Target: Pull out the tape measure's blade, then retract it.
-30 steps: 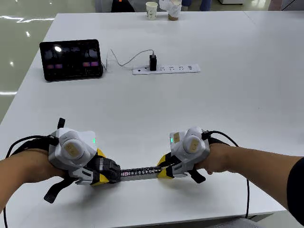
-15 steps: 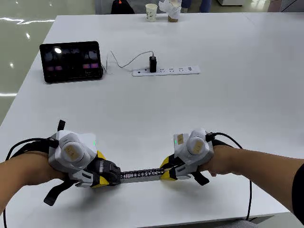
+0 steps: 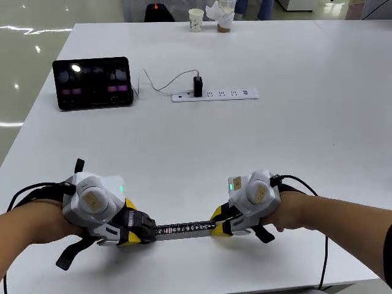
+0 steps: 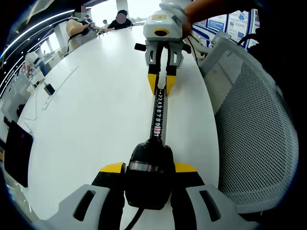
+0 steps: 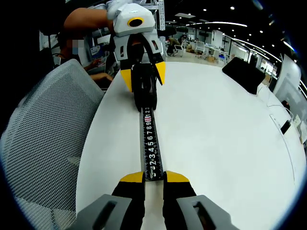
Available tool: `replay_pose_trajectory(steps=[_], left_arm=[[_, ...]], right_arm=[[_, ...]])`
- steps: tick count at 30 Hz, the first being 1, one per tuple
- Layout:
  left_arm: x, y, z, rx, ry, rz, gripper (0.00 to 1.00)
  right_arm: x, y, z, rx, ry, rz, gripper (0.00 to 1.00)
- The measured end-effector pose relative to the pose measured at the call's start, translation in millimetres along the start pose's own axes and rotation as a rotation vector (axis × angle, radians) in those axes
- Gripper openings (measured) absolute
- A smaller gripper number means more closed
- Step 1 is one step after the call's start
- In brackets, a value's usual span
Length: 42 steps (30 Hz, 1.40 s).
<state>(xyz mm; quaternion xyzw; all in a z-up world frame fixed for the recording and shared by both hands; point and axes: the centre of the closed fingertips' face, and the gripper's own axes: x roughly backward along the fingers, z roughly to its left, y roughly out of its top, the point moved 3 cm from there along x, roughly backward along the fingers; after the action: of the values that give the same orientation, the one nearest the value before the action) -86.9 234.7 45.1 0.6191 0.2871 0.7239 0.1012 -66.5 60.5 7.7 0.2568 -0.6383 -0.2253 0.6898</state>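
Head view: left tongs (image 3: 130, 221) are clamping the tape measure (image 3: 139, 224), right tongs (image 3: 217, 222) are pinching its blade (image 3: 184, 229), running between them.

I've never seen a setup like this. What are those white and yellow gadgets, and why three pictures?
No robot here: a person holds a hand-held gripper in each hand. The wide picture comes from a headset camera looking down; the two round ones come from a camera on each gripper. The left gripper clamps a black tape measure, the right gripper pinches its blade, drawn out between them. On the white table lie a tablet, a power strip and paper cups.
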Motion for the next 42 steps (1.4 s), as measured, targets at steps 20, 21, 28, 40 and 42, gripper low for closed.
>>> replay_pose_trajectory(steps=[20,21,28,40,42], left_arm=[[-0.5,0.1,-0.3,-0.004,0.000,0.000,0.31],[-0.5,0.0,-0.3,-0.003,0.000,0.000,0.31],[-0.5,0.1,-0.3,-0.003,0.002,0.000,0.31],[-0.2,0.2,-0.5,-0.003,0.005,-0.001,0.31],[-0.3,0.1,-0.6,-0.004,0.005,-0.001,0.31]], right_arm=[[7.4,-7.4,-0.6,-0.004,-0.004,0.007,0.10],[7.8,-8.0,-0.5,-0.005,-0.005,0.007,0.10],[10.6,-11.4,-1.5,-0.012,-0.009,0.008,0.10],[14.7,-16.3,-2.3,-0.014,-0.014,0.008,0.10],[15.4,-17.3,-2.4,-0.014,-0.014,0.008,0.10]])
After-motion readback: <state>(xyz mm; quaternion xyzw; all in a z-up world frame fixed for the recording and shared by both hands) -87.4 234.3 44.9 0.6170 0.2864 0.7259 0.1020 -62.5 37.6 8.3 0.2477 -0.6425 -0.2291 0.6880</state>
